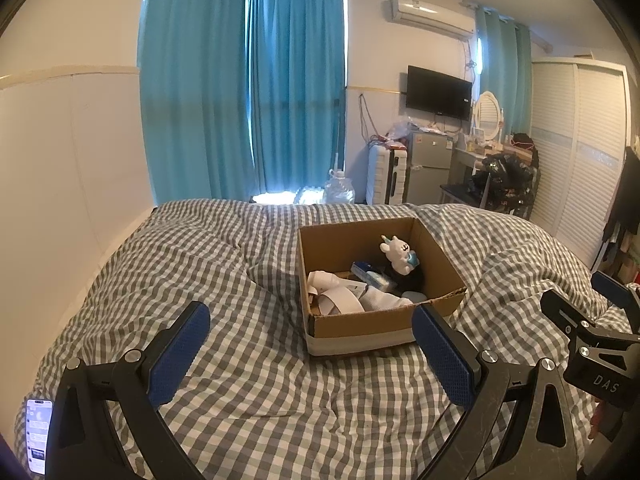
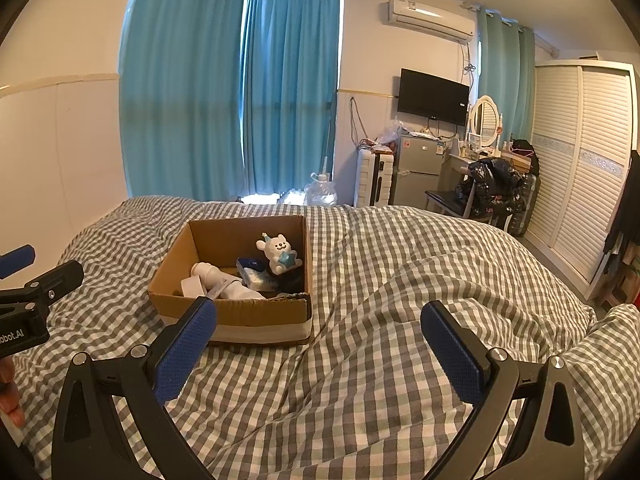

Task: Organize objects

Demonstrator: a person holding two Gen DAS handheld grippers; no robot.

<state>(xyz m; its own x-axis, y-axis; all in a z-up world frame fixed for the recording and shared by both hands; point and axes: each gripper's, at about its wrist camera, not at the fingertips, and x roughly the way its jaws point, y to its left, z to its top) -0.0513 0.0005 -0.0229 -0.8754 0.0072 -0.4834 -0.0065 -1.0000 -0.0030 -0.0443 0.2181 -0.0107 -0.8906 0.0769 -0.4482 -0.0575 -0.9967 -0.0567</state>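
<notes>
Both tongs, left gripper (image 1: 312,344) and right gripper (image 2: 318,344), spread and empty; box (image 1: 360,326) mid-frame holds toy (image 1: 398,254). Advise approaching squarely from above.

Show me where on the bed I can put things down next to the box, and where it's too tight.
Bare checked duvet lies right of the cardboard box, and more lies between the box and both open grippers, left and right. Left of the box the cover is free up to the wall. Inside the box it is crowded: white toy bear, white pieces, a blue packet.
</notes>
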